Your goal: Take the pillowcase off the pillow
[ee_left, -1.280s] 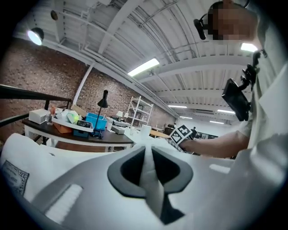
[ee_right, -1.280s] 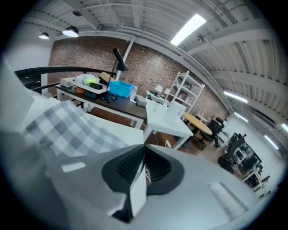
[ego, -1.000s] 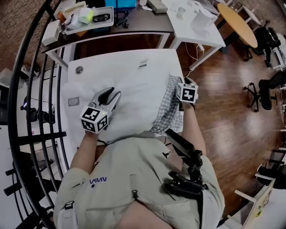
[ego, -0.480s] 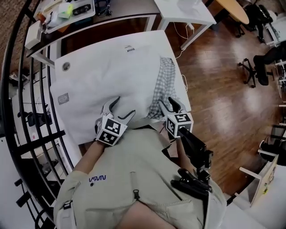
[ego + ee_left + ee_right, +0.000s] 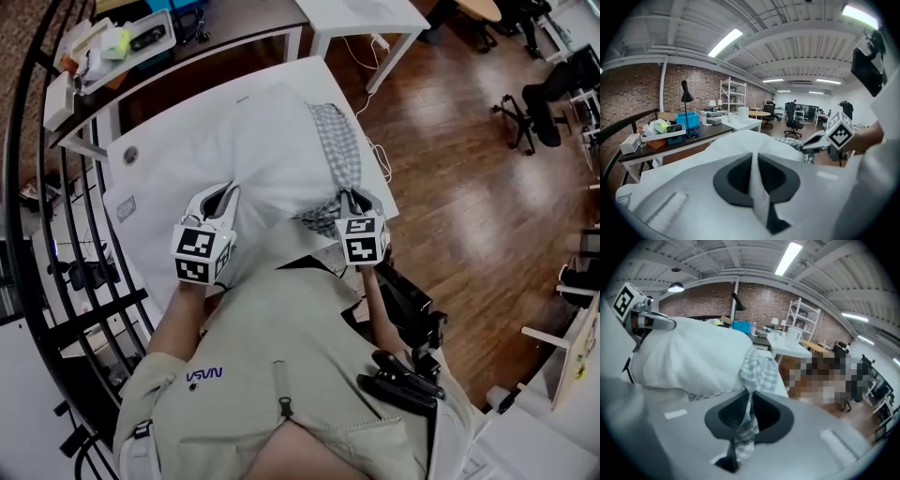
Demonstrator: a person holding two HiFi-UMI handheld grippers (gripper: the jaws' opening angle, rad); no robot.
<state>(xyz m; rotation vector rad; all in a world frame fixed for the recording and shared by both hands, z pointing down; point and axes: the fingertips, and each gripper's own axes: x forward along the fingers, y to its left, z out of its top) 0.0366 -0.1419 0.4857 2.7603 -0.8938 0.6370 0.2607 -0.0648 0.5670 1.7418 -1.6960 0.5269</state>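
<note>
A white pillow point(image 5: 253, 150) lies on the white table point(image 5: 141, 187), and its grey-checked pillowcase point(image 5: 339, 150) is bunched along its right end. My left gripper point(image 5: 223, 199) sits at the pillow's near edge, shut on a fold of white pillow fabric point(image 5: 757, 187). My right gripper point(image 5: 349, 199) is at the near right corner. Its jaws have just been closing and now pinch the checked pillowcase point(image 5: 759, 369), a strip of which hangs between them. In the right gripper view the pillow point(image 5: 693, 357) bulges behind the left gripper point(image 5: 656, 322).
A dark desk point(image 5: 234, 42) with a tray of small items stands beyond the table. A black railing point(image 5: 28, 234) runs along the left. Wooden floor point(image 5: 450, 187) and office chairs point(image 5: 553, 94) lie to the right. A cable hangs off the table's right edge.
Both grippers stood open half a second ago and are now closed on cloth. The right gripper came from the pillow's right end to the near corner. The left shifted along the near edge.
</note>
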